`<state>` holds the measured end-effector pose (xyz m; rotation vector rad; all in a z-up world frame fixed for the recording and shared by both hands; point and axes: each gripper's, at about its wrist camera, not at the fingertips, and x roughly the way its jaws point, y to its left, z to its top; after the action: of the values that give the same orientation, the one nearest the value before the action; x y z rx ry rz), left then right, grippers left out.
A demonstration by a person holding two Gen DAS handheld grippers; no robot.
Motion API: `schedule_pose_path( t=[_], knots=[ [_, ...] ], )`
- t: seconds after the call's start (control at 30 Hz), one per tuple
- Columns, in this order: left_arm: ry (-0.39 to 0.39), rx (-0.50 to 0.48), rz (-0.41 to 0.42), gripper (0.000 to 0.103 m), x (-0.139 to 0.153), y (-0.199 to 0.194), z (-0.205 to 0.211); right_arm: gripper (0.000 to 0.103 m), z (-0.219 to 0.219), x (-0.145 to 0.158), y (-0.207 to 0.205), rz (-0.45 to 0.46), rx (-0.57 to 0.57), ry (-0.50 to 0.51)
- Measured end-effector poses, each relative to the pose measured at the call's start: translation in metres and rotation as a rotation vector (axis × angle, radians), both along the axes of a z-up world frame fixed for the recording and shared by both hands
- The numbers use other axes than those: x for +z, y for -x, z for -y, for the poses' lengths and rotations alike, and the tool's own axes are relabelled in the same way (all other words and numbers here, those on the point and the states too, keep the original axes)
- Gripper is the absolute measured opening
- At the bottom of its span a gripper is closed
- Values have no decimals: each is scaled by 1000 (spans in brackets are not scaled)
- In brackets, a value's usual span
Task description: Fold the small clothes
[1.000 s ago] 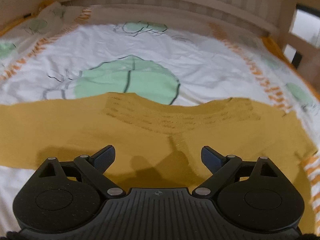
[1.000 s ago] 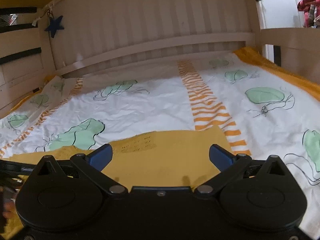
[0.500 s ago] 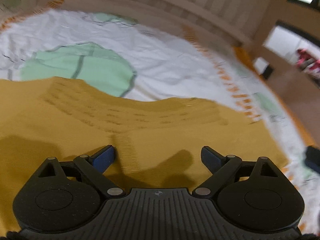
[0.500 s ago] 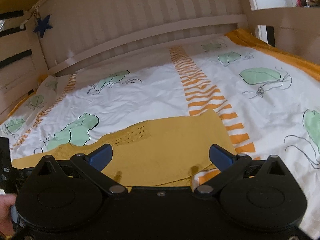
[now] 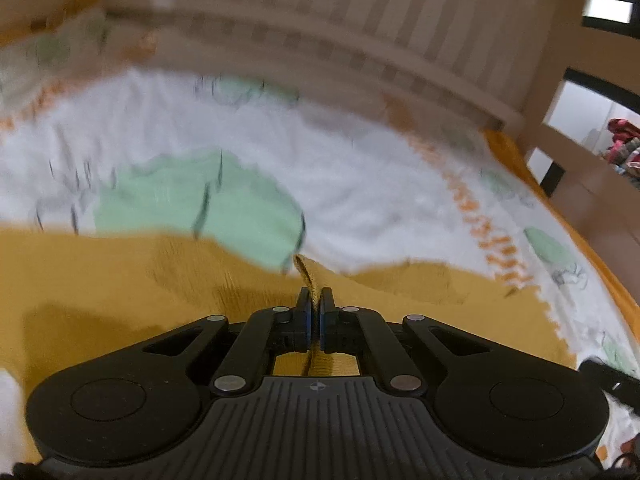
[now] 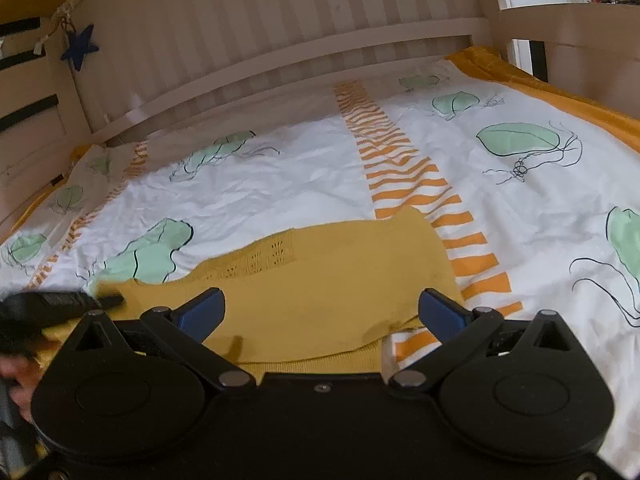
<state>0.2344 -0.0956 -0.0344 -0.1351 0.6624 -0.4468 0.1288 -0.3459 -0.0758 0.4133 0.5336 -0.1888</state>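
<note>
My left gripper [image 5: 315, 305] is clamped on a pinched ridge of the mustard-yellow knit garment [image 6: 320, 292], a fold of cloth standing up between the blue pads [image 5: 305, 322]. The garment lies spread on the white bedsheet printed with green jellyfish and orange stripes [image 6: 280, 188], at the near edge of the sheet, with its right corner on the orange striped band [image 6: 404, 176]. My right gripper [image 6: 320, 310] hovers over the garment's right half, fingers [image 6: 440, 314] spread wide, nothing between them. The left-wrist view is motion-blurred. The slatted pale wooden bed rail [image 6: 260, 40] stands beyond the sheet's far edge; a dark blue star [image 6: 79, 47] hangs at its left end.
</note>
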Motion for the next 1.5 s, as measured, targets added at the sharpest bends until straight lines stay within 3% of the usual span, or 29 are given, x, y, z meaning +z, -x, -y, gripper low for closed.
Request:
schedule_pose_path(
  t=[0.2,0.3,0.6,0.63,0.67,0.7,0.73,0.93,1.17,1.33,1.5],
  knots=[
    [-61,46,35,3,25,-18,-20,103,-7,-5,-4,-37,34,5],
    [-125,87,30,3,17,-27,-31,103,-11,-8,-6,-57,52,8],
    [-224,174,-115,6,-29,-50,-57,103,-19,-14,-9,-90,87,3],
    [-231,199,-136,19,-34,-52,-60,103,-19,-14,-9,-93,93,0],
    [-235,219,-158,43,-39,-53,-64,103,-20,-15,-9,-95,95,-1],
    [-232,234,-171,56,-42,-54,-68,103,-20,-15,-10,-95,98,-2],
    [-230,242,-174,75,-46,-53,-71,103,-21,-15,-10,-97,100,-1],
    [-315,248,-141,103,-58,-42,-72,103,-22,-19,-13,-109,104,-21],
    [-267,271,-38,103,-68,-28,-76,103,-23,-23,-14,-122,111,-53],
    [-247,227,-57,103,-65,-26,-84,103,-26,-19,-13,-97,132,-56],
    [-179,207,-80,102,-54,-22,-116,103,-32,-9,-9,-22,190,-85]
  ],
)
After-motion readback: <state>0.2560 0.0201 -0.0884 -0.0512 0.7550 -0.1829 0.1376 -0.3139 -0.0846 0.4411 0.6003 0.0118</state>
